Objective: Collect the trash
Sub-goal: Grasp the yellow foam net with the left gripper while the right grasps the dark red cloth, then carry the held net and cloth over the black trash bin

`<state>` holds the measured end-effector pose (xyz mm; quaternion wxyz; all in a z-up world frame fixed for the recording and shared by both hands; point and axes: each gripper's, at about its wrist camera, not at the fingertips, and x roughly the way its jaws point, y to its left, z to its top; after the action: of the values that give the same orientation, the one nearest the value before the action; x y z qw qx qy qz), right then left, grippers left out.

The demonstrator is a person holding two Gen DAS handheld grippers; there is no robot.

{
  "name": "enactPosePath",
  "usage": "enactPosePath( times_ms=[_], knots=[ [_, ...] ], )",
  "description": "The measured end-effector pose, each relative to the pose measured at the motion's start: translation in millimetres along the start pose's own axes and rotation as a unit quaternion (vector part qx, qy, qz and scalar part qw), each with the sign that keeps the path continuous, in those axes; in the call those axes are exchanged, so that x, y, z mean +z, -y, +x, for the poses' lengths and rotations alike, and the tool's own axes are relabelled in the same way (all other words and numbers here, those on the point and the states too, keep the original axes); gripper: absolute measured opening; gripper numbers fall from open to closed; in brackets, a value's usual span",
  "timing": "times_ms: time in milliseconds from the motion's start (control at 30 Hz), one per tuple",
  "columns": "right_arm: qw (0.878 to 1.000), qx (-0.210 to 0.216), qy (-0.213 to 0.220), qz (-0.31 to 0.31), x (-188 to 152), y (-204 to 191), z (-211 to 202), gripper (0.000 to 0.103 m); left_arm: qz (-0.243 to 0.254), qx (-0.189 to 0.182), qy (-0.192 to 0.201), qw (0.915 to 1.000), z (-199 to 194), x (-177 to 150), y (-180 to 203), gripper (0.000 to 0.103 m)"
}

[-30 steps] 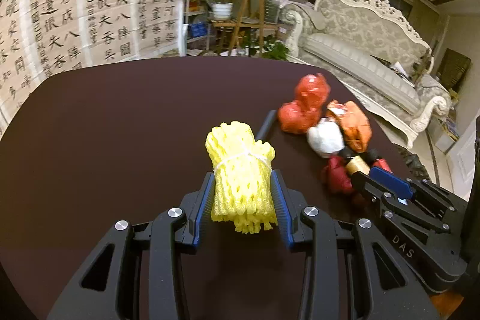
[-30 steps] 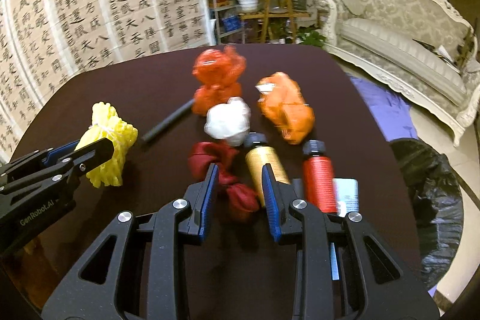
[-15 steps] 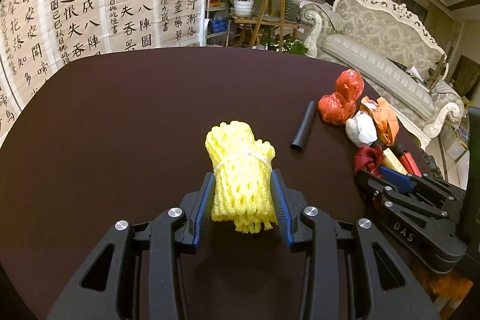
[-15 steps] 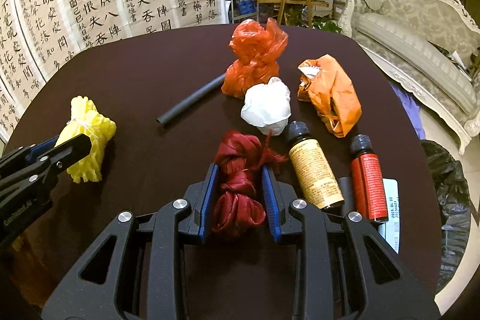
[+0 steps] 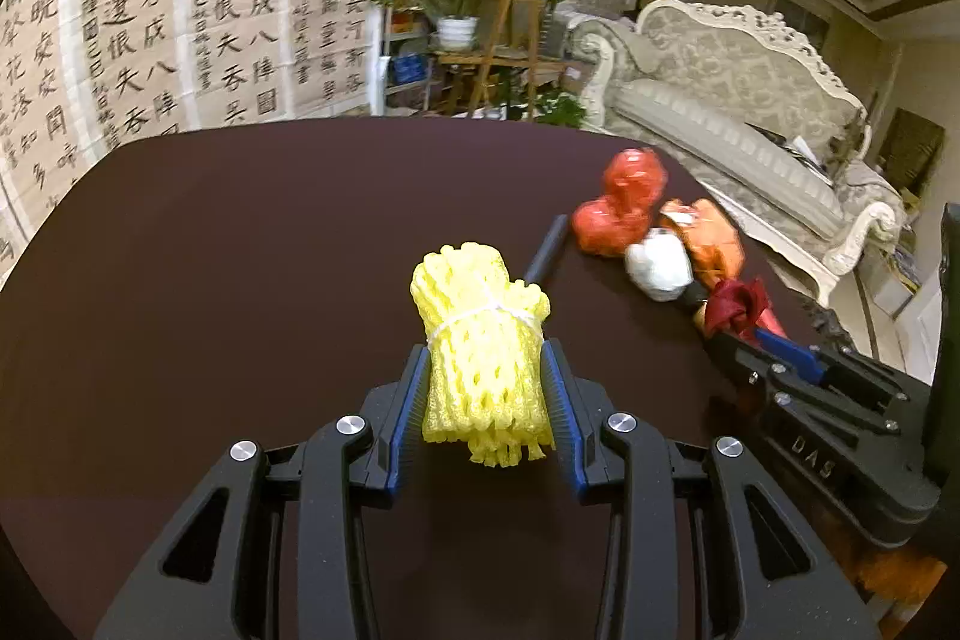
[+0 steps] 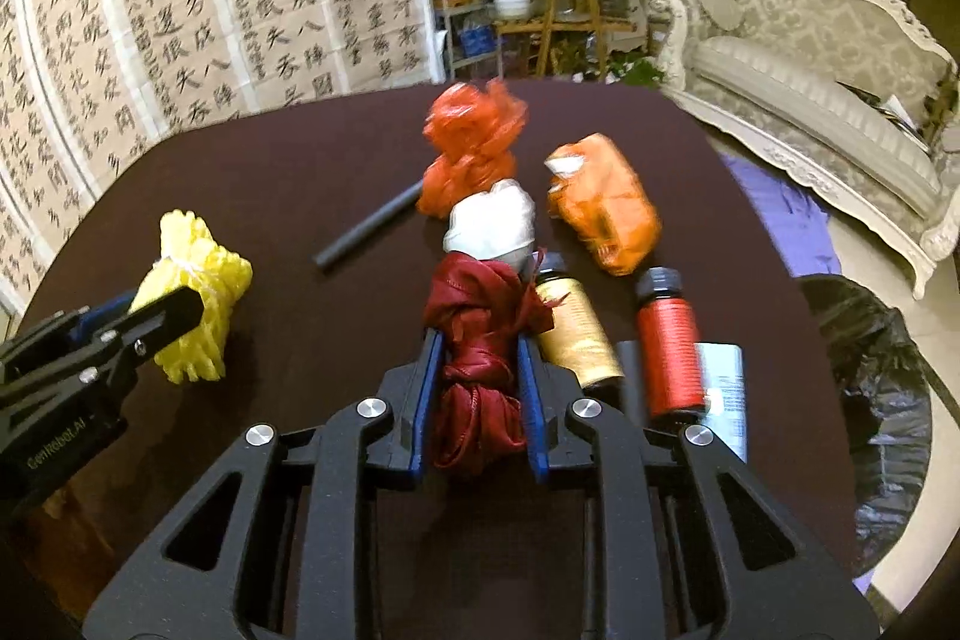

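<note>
Both tongs are clamped: left tongs (image 5: pixel 486 388) on foam net (image 5: pixel 480 346), right tongs (image 6: pixel 480 370) on red bag (image 6: pixel 480 340) (pick-up step); next, carry both to the bin bag (image 6: pixel 870 370).

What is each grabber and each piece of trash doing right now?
left gripper: shut on yellow foam net.
yellow foam net: tied, held.
right gripper: shut on dark red bag.
dark red bag: knotted, held.
gold bottle: capped, lying down.
red bottle: capped, lying down.
black trash bag: open beside table.

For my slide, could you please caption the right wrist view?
Right gripper clamps dark red bundle; bottles beside.
</note>
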<state>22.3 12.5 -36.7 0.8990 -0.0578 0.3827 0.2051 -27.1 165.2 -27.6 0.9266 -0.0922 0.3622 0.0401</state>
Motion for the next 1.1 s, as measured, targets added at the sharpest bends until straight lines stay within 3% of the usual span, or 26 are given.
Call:
enactPosePath(
  times_ms=[367,700,1100],
  knots=[
    [0.994,-0.074,0.039,0.062,-6.8,73.8,-38.0,0.023,0.038,-0.064,0.015,0.9971,-3.4,6.3,64.7,0.038],
    [0.98,-0.155,0.064,0.11,-17.7,144.8,-59.9,0.023,0.076,-0.126,0.029,0.9886,7.0,19.2,137.5,0.038],
    [0.967,-0.194,0.061,0.151,-32.1,205.4,-60.7,0.023,0.126,-0.15,0.018,0.9805,39.2,24.1,206.1,0.038]
  ],
)
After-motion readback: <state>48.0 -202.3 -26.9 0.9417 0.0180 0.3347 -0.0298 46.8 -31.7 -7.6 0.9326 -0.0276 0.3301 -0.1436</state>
